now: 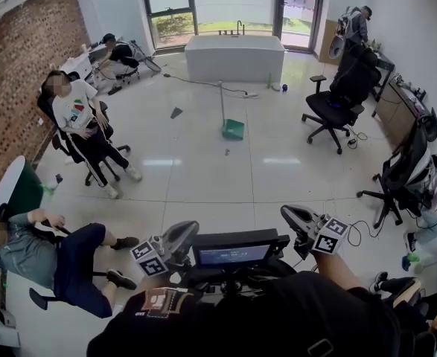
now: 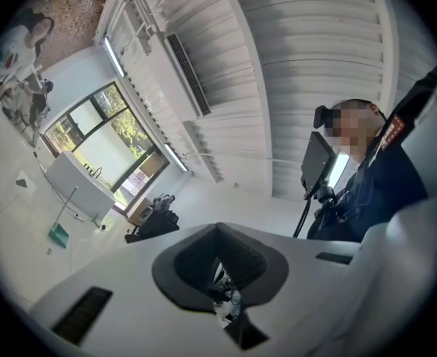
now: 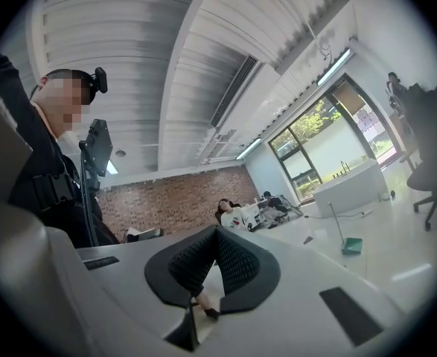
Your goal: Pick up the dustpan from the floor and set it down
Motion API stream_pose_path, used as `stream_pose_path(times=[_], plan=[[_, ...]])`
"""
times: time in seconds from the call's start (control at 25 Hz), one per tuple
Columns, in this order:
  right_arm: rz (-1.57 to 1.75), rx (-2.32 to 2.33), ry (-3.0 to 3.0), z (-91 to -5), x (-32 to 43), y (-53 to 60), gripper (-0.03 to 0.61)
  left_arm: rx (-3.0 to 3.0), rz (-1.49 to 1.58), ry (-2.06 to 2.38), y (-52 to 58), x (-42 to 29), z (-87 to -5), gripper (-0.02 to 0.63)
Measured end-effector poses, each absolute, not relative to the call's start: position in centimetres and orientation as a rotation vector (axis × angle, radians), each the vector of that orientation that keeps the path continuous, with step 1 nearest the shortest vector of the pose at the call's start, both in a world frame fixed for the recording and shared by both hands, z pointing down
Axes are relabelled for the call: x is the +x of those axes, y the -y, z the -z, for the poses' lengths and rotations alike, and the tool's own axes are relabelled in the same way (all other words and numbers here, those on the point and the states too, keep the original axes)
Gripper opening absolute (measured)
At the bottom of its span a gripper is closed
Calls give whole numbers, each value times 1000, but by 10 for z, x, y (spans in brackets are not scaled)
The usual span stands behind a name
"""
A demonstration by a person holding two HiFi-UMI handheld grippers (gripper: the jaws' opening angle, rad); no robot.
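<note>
**Well ahead on the floor: dustpan point(image 1: 233, 129) untouched**

Left tongs point(image 1: 182, 234) closed, empty. Green dustpan stands far beyond, between the 2 pairs. Right tongs point(image 1: 295, 217) closed, empty. Approach seems the step in hand; next, reach its upright handle point(image 1: 221, 99) and open 1 pair.

- Head view: mounted on the person's head, facing forward and steeply down. The left gripper point(image 1: 190, 231) and right gripper point(image 1: 288, 213) sit close at the lower edge, with the white tiled floor point(image 1: 203, 177) stretching ahead of them.
- Left gripper view: rides just behind its jaws, rolled and tilted upward, so the white slatted ceiling point(image 2: 315, 65) fills most of it.
- Right gripper view: rides just behind its jaws and faces along them.
- Shared: the green long-handled plastic dustpan point(image 1: 233, 129) and the white rectangular counter point(image 1: 234, 56), both far ahead of both jaws, appear in all three views.
</note>
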State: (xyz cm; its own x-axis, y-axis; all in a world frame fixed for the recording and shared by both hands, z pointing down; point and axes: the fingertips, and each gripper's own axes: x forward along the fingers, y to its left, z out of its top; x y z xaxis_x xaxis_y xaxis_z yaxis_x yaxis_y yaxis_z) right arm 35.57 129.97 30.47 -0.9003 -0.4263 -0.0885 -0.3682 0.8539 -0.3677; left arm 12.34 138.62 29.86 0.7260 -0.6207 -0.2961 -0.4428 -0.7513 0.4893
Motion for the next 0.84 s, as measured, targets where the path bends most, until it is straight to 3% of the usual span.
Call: stream_pose_path(times=[0.84], plan=[[445, -561, -2878, -315, 283, -1300, 11, 2566, 670, 834, -1387, 56, -313, 5]])
